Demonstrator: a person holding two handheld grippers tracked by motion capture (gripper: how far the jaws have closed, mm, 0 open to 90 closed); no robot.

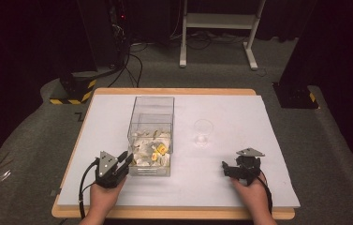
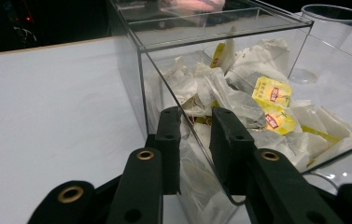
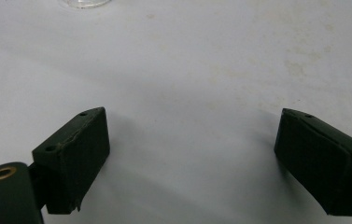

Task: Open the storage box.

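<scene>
Clear acrylic forms the box (image 1: 150, 136), an open-topped rectangular container standing upright near the centre of the white table surface (image 1: 239, 183). Its lower part holds a loose heap of tea bags (image 2: 257, 107), white paper sachets with several yellow tags among them.

Left gripper (image 1: 128, 161): positioned at the near left corner of the box, about 7 o'clock from the box centre in the high view. In the left gripper view the jaws are pinching the box's near wall, one pad outside the acrylic and the other inside it, with only a narrow gap between them. Whether both pads press fully on the wall is hard to judge through the transparent material; contact appears likely.

Right gripper (image 1: 227, 168): resting low over the bare surface at roughly 4 o'clock from the box, well apart from it. Its jaws are spread wide, with nothing between them.

A clear plastic cup (image 1: 202, 132) stands upright at 3 o'clock from the box, near it but not touching.
</scene>
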